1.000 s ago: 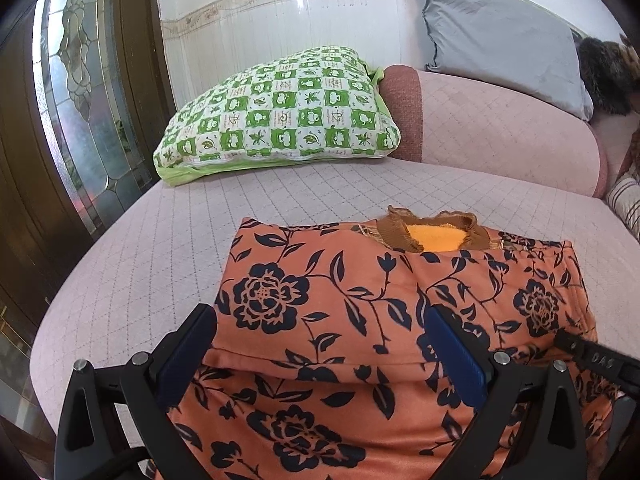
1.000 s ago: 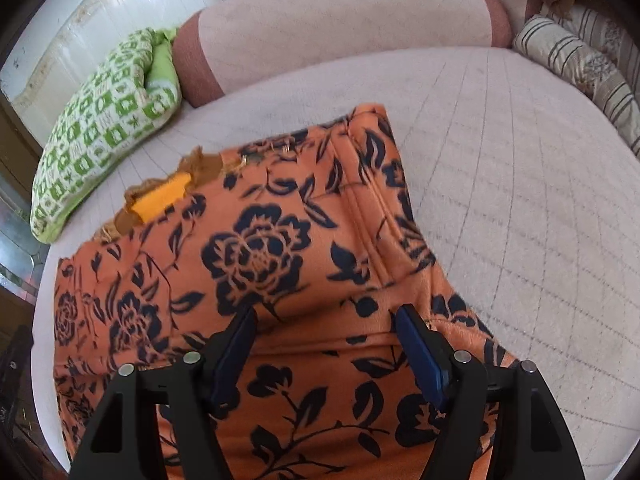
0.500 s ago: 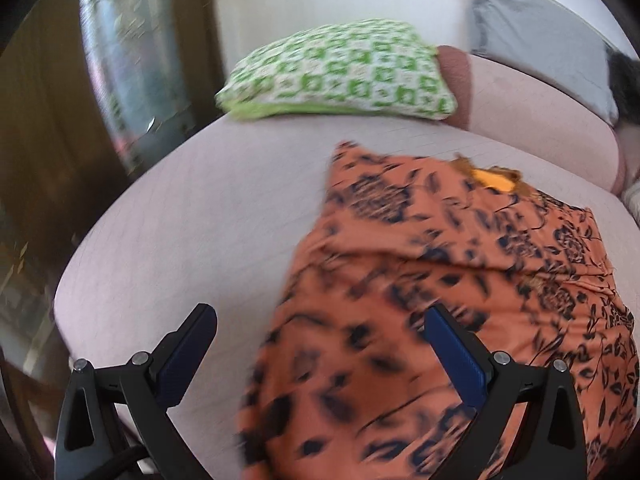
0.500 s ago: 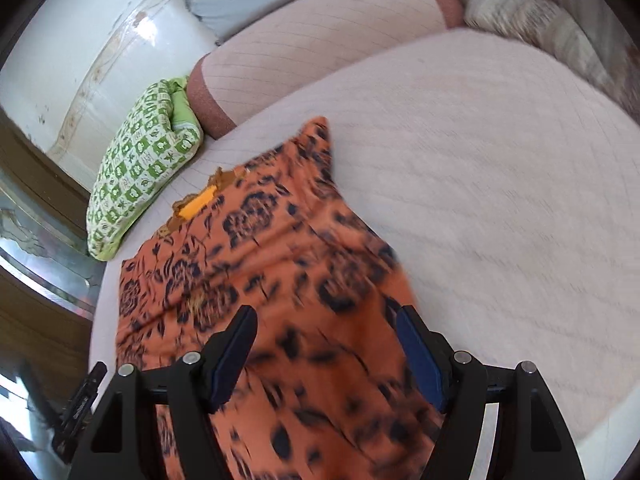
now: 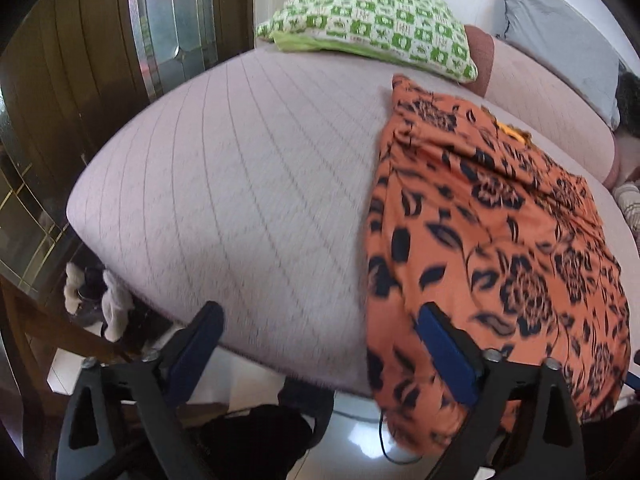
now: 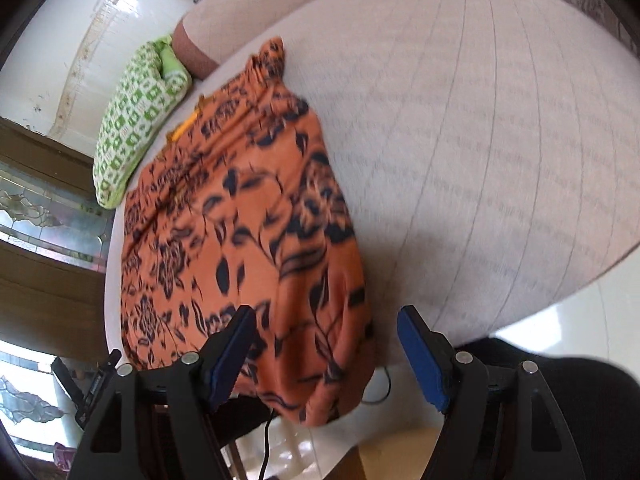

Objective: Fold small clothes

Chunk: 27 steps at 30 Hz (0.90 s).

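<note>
An orange garment with a dark blue flower print (image 5: 500, 240) lies flat on the pink quilted bed (image 5: 240, 180), its near end hanging over the bed's edge. My left gripper (image 5: 320, 348) hovers at the garment's left side. Its jaws are closing over the bed's edge; only the cloth's left edge reaches in beside the right pad (image 5: 444, 352), and no pad presses on it. In the right wrist view, my right gripper (image 6: 326, 356) stands open over the garment's (image 6: 240, 220) hanging right corner, which sits loose between the fingers.
A green checked pillow (image 5: 380, 28) and a grey pillow (image 5: 560, 28) rest at the bed's far end. A wooden door with patterned glass (image 5: 172, 20) stands to the left. Shoes and cloth (image 5: 100, 292) lie on the floor below, and a thin cable (image 6: 266, 440) hangs there.
Both grippers have drawn back from the garment's folded middle and apart: the left now at its left edge, the right at its right corner. The garment lies as before.
</note>
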Each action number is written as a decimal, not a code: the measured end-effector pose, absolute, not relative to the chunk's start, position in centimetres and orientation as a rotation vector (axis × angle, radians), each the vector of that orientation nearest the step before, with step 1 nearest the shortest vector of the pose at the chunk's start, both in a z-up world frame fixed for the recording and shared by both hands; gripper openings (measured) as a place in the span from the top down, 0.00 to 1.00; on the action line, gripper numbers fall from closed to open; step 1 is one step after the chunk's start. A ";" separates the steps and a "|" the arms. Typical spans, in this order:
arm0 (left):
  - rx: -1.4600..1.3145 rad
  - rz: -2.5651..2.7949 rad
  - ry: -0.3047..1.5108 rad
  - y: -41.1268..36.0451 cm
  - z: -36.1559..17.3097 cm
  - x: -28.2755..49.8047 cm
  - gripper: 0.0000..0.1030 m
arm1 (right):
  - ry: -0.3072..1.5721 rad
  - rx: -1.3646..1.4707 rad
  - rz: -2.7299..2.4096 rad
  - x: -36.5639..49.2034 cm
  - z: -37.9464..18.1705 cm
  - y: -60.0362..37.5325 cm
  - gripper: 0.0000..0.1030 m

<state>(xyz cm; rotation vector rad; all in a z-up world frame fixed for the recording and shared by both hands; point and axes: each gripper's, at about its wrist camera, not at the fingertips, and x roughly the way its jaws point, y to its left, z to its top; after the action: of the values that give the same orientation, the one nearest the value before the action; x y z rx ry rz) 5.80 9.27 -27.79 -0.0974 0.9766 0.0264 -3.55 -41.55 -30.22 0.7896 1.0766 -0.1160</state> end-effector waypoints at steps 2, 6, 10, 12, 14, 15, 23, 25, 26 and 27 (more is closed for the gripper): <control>-0.124 0.000 1.010 9.7 -28.3 5.2 0.20 | 1.110 0.802 -0.113 -3.5 -31.0 -41.0 0.26; -0.171 -0.042 1.071 9.8 -29.5 4.6 0.23 | 1.138 0.777 -0.113 -3.6 -31.6 -39.8 0.26; -0.208 -0.135 1.096 8.8 -29.7 3.6 0.23 | 1.157 0.785 -0.116 -3.8 -32.1 -39.2 0.26; -0.243 -0.185 1.099 8.1 -29.6 3.4 0.23 | 1.169 0.778 -0.119 -3.8 -32.4 -38.9 0.26; -0.280 -0.223 1.090 7.5 -29.0 3.3 0.23 | 1.182 0.763 -0.118 -3.7 -32.6 -38.6 0.26; -0.283 -0.234 1.082 7.3 -28.8 3.5 0.23 | 1.185 0.755 -0.118 -3.6 -32.6 -38.4 0.26; -0.256 -0.255 1.194 5.4 -31.2 4.6 0.24 | 1.206 0.741 -0.111 -3.4 -33.2 -37.7 0.26; -0.273 -0.276 1.215 5.3 -31.8 4.7 0.51 | 1.212 0.732 -0.113 -3.2 -33.3 -37.5 0.26; -0.277 -0.276 1.220 5.4 -32.0 4.8 0.52 | 1.214 0.728 -0.113 -3.2 -33.4 -37.4 0.26; -0.275 -0.270 1.218 5.5 -32.1 4.7 0.57 | 1.215 0.726 -0.115 -3.2 -33.6 -37.3 0.26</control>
<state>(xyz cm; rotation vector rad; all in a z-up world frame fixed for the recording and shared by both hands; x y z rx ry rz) 4.74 5.48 -32.11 -0.2753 1.2180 -0.2704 -3.24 -37.27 -33.57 0.7260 1.2146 -0.1152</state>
